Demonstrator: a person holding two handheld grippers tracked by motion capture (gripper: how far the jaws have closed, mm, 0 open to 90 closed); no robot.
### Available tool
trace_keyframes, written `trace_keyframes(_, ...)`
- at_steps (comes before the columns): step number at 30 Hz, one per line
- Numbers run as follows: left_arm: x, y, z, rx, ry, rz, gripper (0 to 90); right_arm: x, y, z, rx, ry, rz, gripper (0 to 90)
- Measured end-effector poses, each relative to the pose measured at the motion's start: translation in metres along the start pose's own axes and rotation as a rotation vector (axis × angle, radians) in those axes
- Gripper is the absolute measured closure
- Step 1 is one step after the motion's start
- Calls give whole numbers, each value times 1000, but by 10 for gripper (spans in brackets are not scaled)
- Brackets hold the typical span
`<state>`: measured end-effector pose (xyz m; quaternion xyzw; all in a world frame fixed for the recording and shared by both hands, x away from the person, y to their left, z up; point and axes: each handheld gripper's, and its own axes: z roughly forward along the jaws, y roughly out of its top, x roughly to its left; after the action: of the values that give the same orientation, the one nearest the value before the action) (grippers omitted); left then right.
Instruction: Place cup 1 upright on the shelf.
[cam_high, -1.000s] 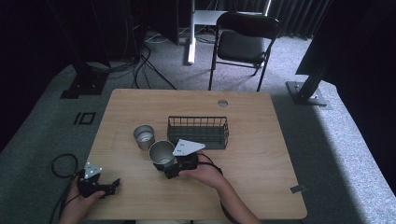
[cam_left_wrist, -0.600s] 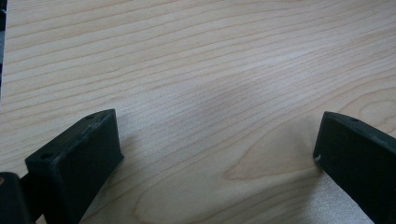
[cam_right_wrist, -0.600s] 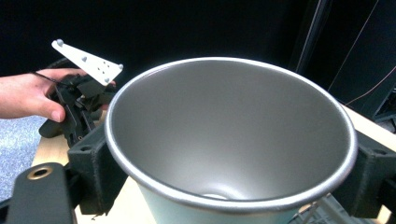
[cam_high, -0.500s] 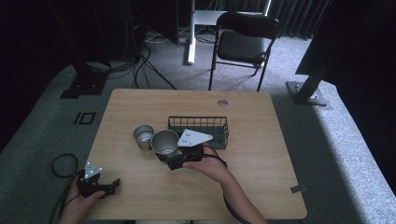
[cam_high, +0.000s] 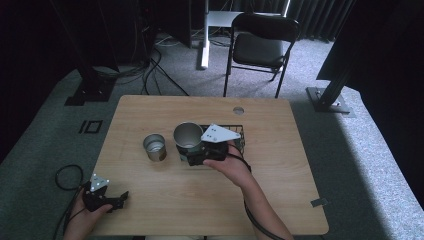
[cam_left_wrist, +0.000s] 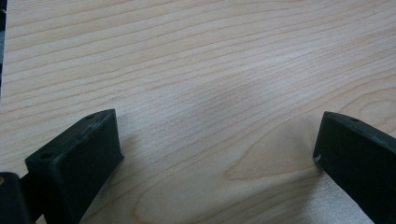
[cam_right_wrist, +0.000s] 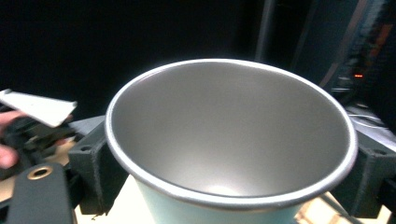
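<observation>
My right claw (cam_high: 192, 150) grips steel cup (cam_high: 188, 136) above surface (cam_high: 280, 150) ctr; left claw (cam_high: 121, 200) gapes empty, 7 o'clock.

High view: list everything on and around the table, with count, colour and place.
Round wooden-topped table: one, light wood, centre.
Steel cups: two, silver; one held up by the right hand-held gripper, one standing left of it.
Wire basket: one, black, behind the right hand.
Folding chair: one, black, beyond the table.
Hand-held grippers: two, black; left open at the near-left edge, right shut on the cup.
</observation>
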<state>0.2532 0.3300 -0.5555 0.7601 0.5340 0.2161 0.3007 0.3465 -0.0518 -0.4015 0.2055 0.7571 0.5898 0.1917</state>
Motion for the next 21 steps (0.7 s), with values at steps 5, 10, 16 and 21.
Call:
trace_keyframes(5, 0, 0, 0, 0, -1, 0, 13, -14, 7, -8, -9, -102, -4, 126)
trace_keyframes(10, 0, 0, 0, 1, -1, 0, 13, -27, 10, -14, -15, -186, 13, 126)
trace_keyframes(16, 0, 0, 0, 1, 0, 0, 13, -41, 7, -16, -3, -305, 31, 126)
trace_keyframes(21, 0, 0, 0, 1, 0, 0, 13, -52, -1, -16, 1, -397, 62, 127)
